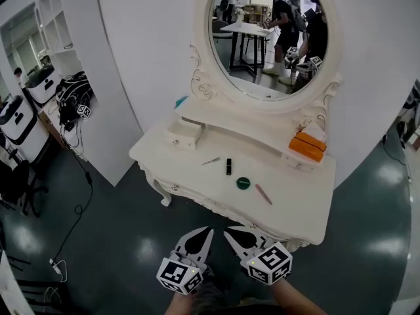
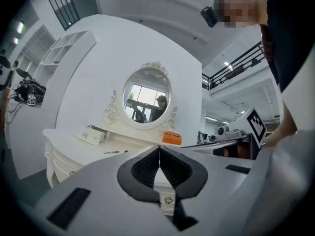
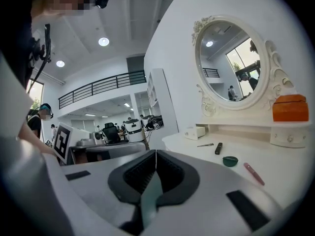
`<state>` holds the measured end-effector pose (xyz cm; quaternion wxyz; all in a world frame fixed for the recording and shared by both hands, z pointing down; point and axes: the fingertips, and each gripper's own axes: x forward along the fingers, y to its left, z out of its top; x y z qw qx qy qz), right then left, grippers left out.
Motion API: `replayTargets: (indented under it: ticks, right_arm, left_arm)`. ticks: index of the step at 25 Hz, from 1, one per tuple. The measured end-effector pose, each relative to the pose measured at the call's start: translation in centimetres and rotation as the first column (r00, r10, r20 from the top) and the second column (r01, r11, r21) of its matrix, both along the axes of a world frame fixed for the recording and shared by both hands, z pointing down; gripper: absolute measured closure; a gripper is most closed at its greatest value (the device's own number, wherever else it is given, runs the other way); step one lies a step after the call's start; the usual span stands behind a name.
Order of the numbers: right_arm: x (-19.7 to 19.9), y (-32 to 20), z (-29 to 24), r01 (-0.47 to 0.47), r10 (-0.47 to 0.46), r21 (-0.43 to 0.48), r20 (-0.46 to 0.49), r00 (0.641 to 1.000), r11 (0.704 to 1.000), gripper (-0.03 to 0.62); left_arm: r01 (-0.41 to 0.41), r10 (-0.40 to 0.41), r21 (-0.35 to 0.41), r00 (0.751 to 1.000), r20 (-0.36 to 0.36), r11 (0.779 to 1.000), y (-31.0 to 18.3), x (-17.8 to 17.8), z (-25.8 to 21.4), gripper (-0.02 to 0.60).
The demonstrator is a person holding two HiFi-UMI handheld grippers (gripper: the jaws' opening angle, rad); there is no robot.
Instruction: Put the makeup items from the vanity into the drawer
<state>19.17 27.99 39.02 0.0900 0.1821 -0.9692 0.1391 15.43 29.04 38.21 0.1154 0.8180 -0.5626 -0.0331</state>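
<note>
Jaws on both your left gripper (image 1: 205, 233) and right gripper (image 1: 231, 233) are pressed together with nothing between them. They hang side by side just off the vanity (image 1: 197, 176) front edge, touching nothing. None of the makeup is stowed yet: thin metal tool (image 1: 210, 161), black tube (image 1: 229, 167), green compact (image 1: 243, 183) and pink stick (image 1: 263, 194) lie mid-top. The small drawer (image 1: 183, 134) stands pulled out at back left. Looks like the reach-in step: spread the jaws before descending, and pinch slim pieces across their width.
</note>
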Motion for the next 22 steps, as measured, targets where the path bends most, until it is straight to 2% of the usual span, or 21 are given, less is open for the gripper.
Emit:
replayTargets:
  ticks: [5, 13, 18, 22]
  right_arm:
    - [-3.8, -1.7, 0.6, -0.034, 0.033, -0.025, -0.018, 0.999, 0.999, 0.572]
    - [-9.5, -4.3, 1.5, -0.085, 0.083, -0.037, -0.043, 0.996, 0.996, 0.571]
    - [-11.6, -5.4, 2.2, -0.144, 0.141, -0.034, -0.072, 0.987, 0.989, 0.571]
    - [-12.2, -6.4, 2.9, -0.187, 0.181, -0.042, -0.105, 0.978, 0.982, 0.571]
  left_arm:
    - [-0.046, 0.046, -0.022, 0.999, -0.009, 0.999, -1.9, -3.2, 0.6, 0.568]
    - [-0.079, 0.078, -0.028, 0.997, -0.018, 0.996, -4.0, -8.7, 1.4, 0.568]
    - [-0.074, 0.073, -0.028, 0.997, -0.035, 0.997, -4.6, -11.5, 2.0, 0.568]
    - [-0.079, 0.078, -0.036, 0.996, -0.045, 0.996, -4.9, -12.5, 2.7, 0.568]
